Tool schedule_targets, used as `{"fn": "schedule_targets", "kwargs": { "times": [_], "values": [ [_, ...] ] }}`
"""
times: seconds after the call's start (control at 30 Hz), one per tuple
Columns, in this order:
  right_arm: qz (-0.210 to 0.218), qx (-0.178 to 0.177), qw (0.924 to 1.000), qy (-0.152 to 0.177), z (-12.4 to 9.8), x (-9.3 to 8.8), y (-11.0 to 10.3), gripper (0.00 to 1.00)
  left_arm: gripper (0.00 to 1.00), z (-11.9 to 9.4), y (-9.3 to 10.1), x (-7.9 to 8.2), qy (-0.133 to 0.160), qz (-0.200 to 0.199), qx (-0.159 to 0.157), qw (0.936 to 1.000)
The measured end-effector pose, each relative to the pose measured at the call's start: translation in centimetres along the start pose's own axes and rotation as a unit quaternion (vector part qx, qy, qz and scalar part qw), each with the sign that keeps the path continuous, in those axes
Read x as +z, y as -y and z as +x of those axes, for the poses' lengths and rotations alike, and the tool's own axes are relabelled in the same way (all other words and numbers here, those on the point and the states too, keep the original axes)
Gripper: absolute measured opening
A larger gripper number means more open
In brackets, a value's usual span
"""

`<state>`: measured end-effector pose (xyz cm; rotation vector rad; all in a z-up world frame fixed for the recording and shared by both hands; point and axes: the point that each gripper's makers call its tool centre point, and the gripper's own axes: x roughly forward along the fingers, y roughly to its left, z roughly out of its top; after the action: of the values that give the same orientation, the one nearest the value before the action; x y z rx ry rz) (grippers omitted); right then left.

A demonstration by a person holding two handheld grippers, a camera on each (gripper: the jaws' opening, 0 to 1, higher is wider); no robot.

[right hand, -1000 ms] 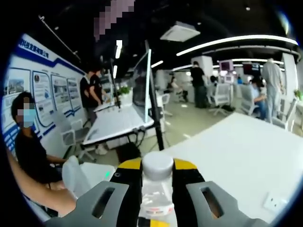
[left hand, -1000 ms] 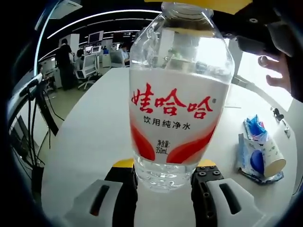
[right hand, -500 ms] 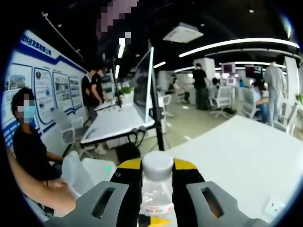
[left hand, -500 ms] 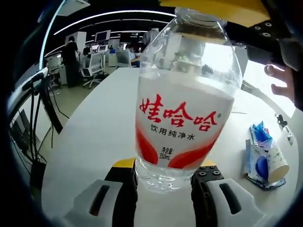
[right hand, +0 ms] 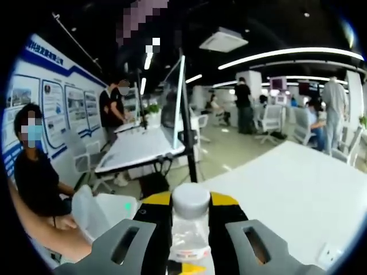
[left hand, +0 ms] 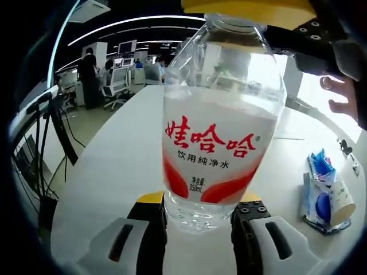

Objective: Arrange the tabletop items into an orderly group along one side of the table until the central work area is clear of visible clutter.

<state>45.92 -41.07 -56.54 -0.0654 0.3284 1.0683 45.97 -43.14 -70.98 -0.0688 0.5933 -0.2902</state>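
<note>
Both grippers clamp the bottle (left hand: 221, 114): left gripper (left hand: 198, 220) at its base, right gripper (right hand: 190, 220) at its cap.

The water bottle (left hand: 221, 123) is hiding the table (left hand: 109, 172) behind it, just past the left tongs. Its top is getting cut off under a yellow piece. In the right gripper view, the black pads are covering the bottle's neck, and its body is running off the picture's bottom edge.
</note>
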Motion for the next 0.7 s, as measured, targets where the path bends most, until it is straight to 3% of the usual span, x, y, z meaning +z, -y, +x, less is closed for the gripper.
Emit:
{"fn": "schedule_targets", "kwargs": {
  "times": [0.47, 0.57, 0.7],
  "values": [
    [-0.009, 0.012, 0.9999, -0.001, 0.61, -0.34, 0.89, 0.19, 0.41, 0.90, -0.40, 0.12, 0.009, 0.007, 0.032, 0.9994],
    [-0.008, 0.012, 0.9999, -0.004, 0.64, -0.53, 0.94, 0.19, 0.41, 0.85, -0.81, 0.07, 0.014, 0.020, 0.058, 0.9980],
    [-0.014, 0.016, 0.9998, -0.005, 0.68, -0.73, 0.84, 0.19, 0.41, 0.98, -0.54, -0.09, 0.017, 0.010, 0.059, 0.9981]
  ]
}}
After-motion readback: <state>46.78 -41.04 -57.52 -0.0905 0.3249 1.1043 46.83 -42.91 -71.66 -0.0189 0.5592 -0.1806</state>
